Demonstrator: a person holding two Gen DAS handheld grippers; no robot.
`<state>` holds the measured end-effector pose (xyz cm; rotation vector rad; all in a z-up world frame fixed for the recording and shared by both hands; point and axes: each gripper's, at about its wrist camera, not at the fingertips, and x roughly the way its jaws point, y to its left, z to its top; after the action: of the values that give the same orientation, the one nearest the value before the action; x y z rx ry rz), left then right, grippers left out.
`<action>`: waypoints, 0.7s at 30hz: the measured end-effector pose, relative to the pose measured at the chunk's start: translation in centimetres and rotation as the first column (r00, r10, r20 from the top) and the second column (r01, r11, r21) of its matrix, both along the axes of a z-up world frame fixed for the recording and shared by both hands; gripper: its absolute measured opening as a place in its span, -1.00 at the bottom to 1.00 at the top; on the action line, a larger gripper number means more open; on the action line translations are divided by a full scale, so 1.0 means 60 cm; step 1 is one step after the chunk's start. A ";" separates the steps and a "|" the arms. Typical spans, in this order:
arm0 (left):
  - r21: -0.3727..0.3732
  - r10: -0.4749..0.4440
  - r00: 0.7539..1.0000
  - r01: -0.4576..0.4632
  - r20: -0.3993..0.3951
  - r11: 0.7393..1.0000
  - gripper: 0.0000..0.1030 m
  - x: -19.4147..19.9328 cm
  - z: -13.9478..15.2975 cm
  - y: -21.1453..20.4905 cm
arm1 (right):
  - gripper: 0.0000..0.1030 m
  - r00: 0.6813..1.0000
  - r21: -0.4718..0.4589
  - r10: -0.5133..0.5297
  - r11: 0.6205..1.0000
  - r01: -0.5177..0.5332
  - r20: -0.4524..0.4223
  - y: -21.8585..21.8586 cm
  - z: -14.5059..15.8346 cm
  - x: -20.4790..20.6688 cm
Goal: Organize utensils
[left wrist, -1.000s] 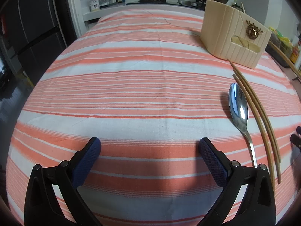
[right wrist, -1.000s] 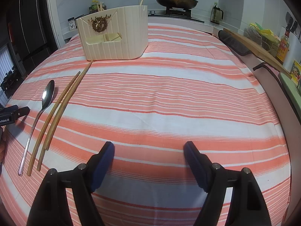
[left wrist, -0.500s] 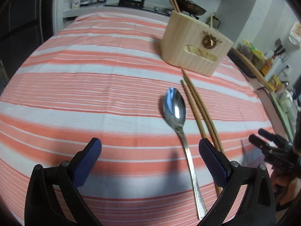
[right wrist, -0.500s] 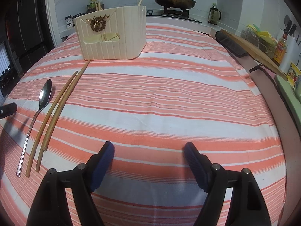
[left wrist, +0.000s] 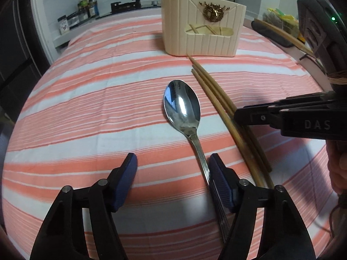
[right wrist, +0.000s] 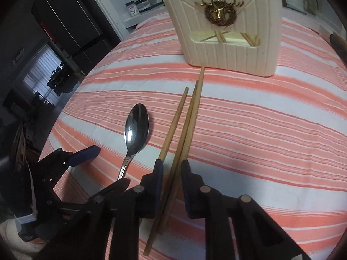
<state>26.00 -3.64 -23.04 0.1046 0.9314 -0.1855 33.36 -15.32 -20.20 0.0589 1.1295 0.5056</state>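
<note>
The striped cloth (left wrist: 86, 99) is spread wide, with the cream holder (left wrist: 201, 28) at its far end. The chopsticks (right wrist: 186, 119), light and stiff, are straddled by the right gripper (right wrist: 172, 169), jaws nearly closed. The spoon (left wrist: 182, 110), shiny and slippery, is best pinched at its thin handle; the left gripper (left wrist: 172, 162) is spread around it.

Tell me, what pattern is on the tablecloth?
The tablecloth has orange-pink and white horizontal stripes, clearest in the left wrist view.
</note>
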 end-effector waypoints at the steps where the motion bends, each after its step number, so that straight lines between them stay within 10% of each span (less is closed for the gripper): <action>1: 0.001 -0.005 1.000 0.005 0.002 1.000 0.19 0.000 0.000 -0.001 | -0.74 1.000 0.022 -0.014 1.000 0.014 -0.002 -0.002 -0.002 0.002; 21: 0.008 0.013 0.999 -0.013 0.036 1.000 0.14 -0.004 -0.002 -0.006 | -0.84 0.996 -0.261 0.016 0.965 0.008 0.091 0.023 0.014 -0.034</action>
<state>25.78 -4.01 -23.13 0.1094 0.8968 -0.1673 31.31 -13.95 -19.39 -0.1945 1.0968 0.3559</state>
